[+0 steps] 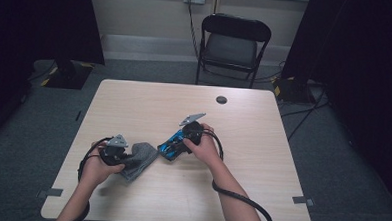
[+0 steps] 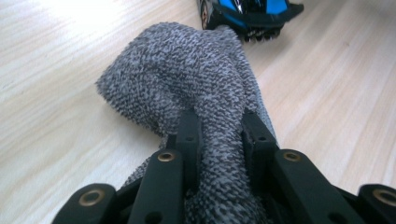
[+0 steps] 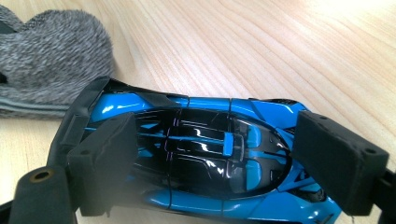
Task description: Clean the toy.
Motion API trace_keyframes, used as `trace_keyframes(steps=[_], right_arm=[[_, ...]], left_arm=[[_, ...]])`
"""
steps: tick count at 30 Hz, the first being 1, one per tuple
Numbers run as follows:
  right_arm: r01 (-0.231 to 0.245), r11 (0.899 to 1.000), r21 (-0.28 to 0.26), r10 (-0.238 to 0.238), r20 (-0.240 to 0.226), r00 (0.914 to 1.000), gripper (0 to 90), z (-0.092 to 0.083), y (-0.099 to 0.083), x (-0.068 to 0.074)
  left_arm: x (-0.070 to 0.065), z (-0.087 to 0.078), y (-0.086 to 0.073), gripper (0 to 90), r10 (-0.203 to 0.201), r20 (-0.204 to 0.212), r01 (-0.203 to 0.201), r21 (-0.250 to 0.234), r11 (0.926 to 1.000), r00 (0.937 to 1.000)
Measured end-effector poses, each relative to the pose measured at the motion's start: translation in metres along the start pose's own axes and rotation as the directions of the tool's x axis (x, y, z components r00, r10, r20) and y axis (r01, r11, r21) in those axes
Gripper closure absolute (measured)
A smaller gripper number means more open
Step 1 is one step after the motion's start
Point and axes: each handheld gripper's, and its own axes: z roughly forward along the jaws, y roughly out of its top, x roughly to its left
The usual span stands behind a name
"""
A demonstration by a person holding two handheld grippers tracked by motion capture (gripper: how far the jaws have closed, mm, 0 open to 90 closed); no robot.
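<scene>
A grey knit sock (image 1: 141,159) lies on the wooden table (image 1: 243,122) at the front left. My left gripper (image 1: 123,157) is shut on it, with a fold of the sock (image 2: 187,79) bunched between the black fingers (image 2: 189,135). Just right of it, a blue and black toy car (image 1: 171,146) rests low over the table, held by my right gripper (image 1: 176,143). The car (image 3: 205,154) lies crosswise between the right gripper's pads (image 3: 109,154), which sit against its tail and nose. The sock's far end almost touches the car (image 2: 247,11). The sock (image 3: 51,51) lies beyond the car's tail.
A small dark round disc (image 1: 221,99) sits near the table's far edge. A black folding chair (image 1: 233,44) stands behind the table. Black cables (image 1: 240,200) trail from both grippers along the person's forearms. Dark curtains and stand bases flank the table.
</scene>
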Motion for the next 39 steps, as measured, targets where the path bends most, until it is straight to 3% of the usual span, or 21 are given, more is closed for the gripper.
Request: trace_keyframes(steps=[5,8,18,27,31,39], right_arm=[[0.000,1.000,0.003,0.000,-0.001,1.0000,13.8,0.000,0.000,0.000],[0.000,1.000,0.004,0.000,-0.001,1.0000,13.8,0.000,0.000,0.000],[-0.003,1.000,-0.011,0.003,-0.001,1.0000,13.8,0.000,-0.001,-0.001],[-0.004,1.000,-0.019,0.004,-0.001,1.0000,13.8,0.000,-0.002,-0.001],[-0.003,1.000,-0.016,0.003,-0.001,1.0000,13.8,0.000,-0.002,-0.002],[-0.001,1.000,-0.020,0.001,-0.003,1.0000,13.8,0.000,-0.003,-0.003]], left_arm=[[0.002,-0.010,-0.004,72.6,-0.008,-0.016,0.008,-0.005,1.0000,0.9998],[0.006,-0.018,-0.002,72.4,-0.026,-0.031,0.025,-0.035,0.9991,0.9992],[0.023,-0.023,0.027,72.0,-0.065,-0.076,0.057,-0.109,0.9924,0.9950],[0.036,-0.007,0.054,71.9,-0.089,-0.073,0.079,-0.132,0.9881,0.9934],[0.042,0.002,0.061,71.8,-0.113,-0.090,0.100,-0.141,0.9849,0.9895],[0.044,0.026,0.078,71.8,-0.108,-0.092,0.094,-0.143,0.9852,0.9899]])
